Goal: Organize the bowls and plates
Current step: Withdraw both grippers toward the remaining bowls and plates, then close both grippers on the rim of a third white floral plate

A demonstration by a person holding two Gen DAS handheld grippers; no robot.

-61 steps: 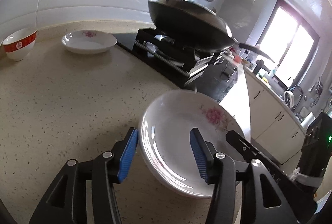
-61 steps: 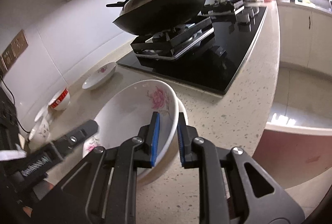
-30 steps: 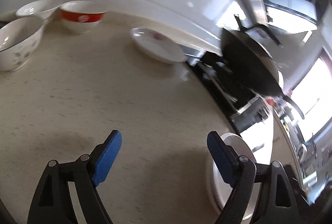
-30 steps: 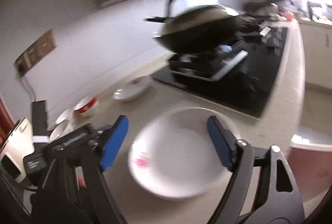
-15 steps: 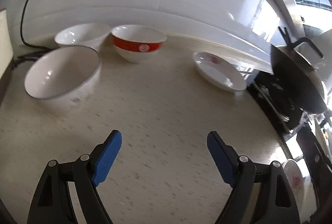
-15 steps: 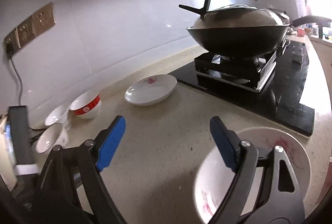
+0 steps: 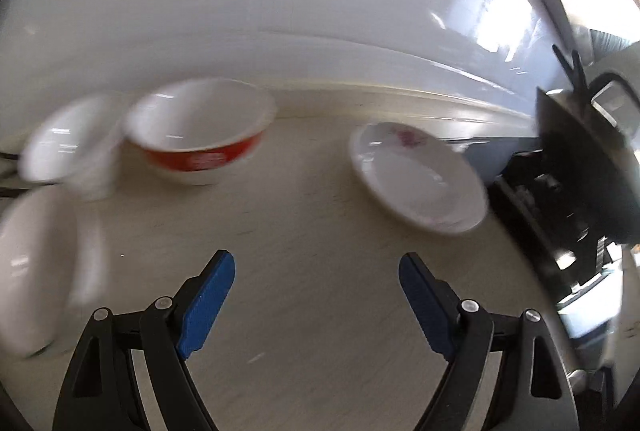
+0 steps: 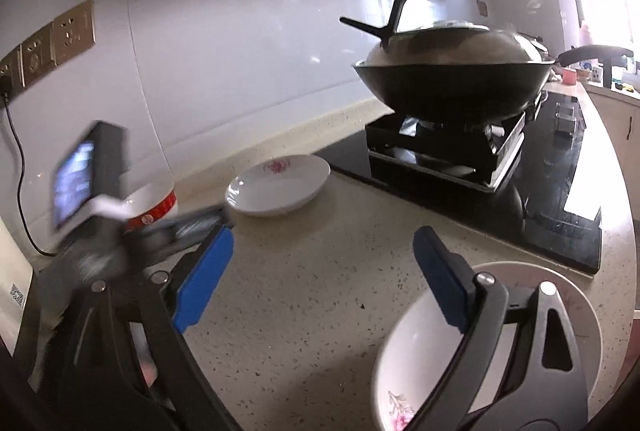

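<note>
My right gripper (image 8: 320, 279) no longer holds the flowered plate I had pinched by its rim two seconds ago; its jaws are opening now with nothing between them, and the stacked plates (image 8: 416, 363) sit on the speckled countertop (image 8: 312, 311) at my five o'clock, half hidden behind my right finger, near the counter's front edge and just beside the black glass hob (image 8: 560, 199). So that pair counts, I judge, as put down and finished. My left gripper (image 7: 316, 295) has swung off those plates and toward the back wall; its jaws stand wide and empty over bare counter (the view is smeared with motion, so edges are soft). Ahead of it, at eleven o'clock, sits the red-banded bowl (image 7: 200, 135), with a white bowl (image 7: 68, 147) touching or nearly touching its left side, I cannot say which, and a larger white bowl (image 7: 36, 263) at nine o'clock. At one o'clock lies the lone flowered plate (image 7: 416, 179), close to the hob and the lidded wok (image 8: 452, 71). That plate probably joins the stack next; the bowls await nesting.
</note>
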